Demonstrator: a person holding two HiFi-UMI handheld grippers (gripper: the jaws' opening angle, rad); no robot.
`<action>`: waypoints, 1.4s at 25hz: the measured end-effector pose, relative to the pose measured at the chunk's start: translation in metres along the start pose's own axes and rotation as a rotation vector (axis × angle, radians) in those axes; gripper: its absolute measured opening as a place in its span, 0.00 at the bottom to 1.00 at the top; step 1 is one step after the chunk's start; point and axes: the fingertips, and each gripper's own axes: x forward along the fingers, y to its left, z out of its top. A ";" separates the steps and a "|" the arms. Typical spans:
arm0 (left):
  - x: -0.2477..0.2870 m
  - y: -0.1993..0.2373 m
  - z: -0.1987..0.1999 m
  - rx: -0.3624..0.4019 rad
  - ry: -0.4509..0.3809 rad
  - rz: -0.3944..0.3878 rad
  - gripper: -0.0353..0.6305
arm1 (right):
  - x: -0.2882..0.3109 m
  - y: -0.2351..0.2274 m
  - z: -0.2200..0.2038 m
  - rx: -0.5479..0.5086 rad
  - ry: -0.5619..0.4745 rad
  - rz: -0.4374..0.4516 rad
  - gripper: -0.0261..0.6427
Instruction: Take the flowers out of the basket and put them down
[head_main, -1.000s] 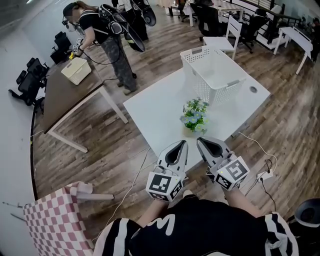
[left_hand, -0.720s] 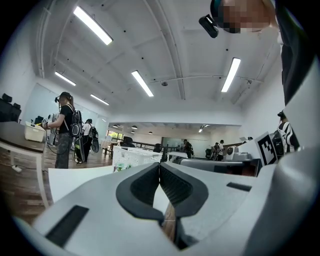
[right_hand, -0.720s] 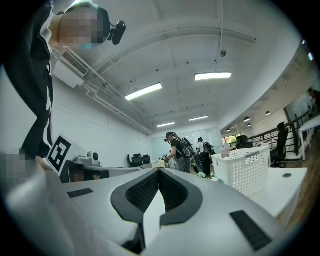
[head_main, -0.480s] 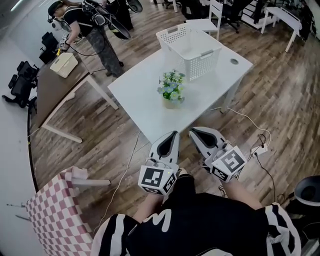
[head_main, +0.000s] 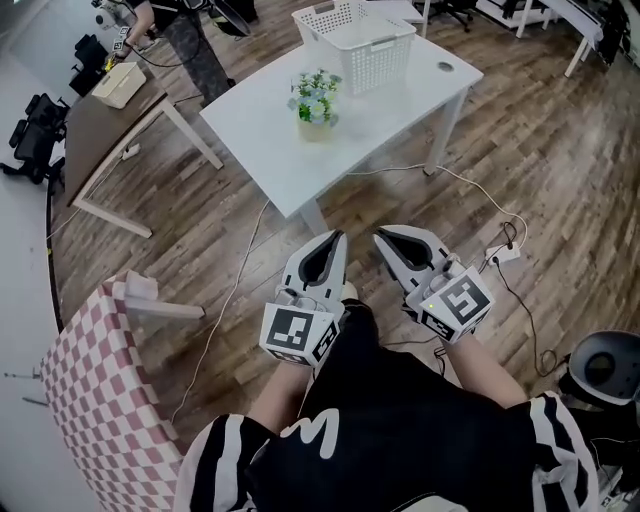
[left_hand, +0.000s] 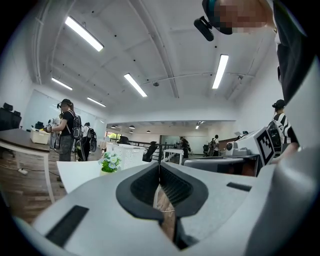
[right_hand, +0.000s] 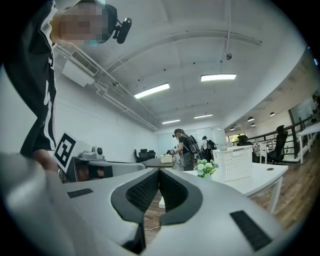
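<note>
Now you stand farther back from the table (head_main: 285, 150) — the flowers (head_main: 314, 97) sit on it beside the basket (head_main: 378, 58), so you look done. Your left gripper (head_main: 327, 252) and right gripper (head_main: 398, 246) are closed, holding nothing.

The flowers (head_main: 314, 92) were seen in pale blue and white over green, seemingly in a tan pot (head_main: 314, 128). The basket (head_main: 357, 35) was shown white and perforated, the table (head_main: 262, 140) white, the floor (head_main: 560, 170) brown-planked, the cloth (head_main: 100, 400) pink-and-white checked.
</note>
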 end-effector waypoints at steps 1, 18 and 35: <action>-0.006 -0.004 -0.002 0.003 0.004 0.007 0.06 | -0.007 0.007 -0.001 0.000 0.005 0.003 0.06; -0.067 -0.004 -0.018 0.048 0.010 0.106 0.06 | -0.046 0.051 -0.004 0.028 0.008 0.012 0.06; -0.115 0.017 -0.014 0.060 -0.036 0.131 0.06 | -0.029 0.093 -0.008 0.039 0.015 0.076 0.06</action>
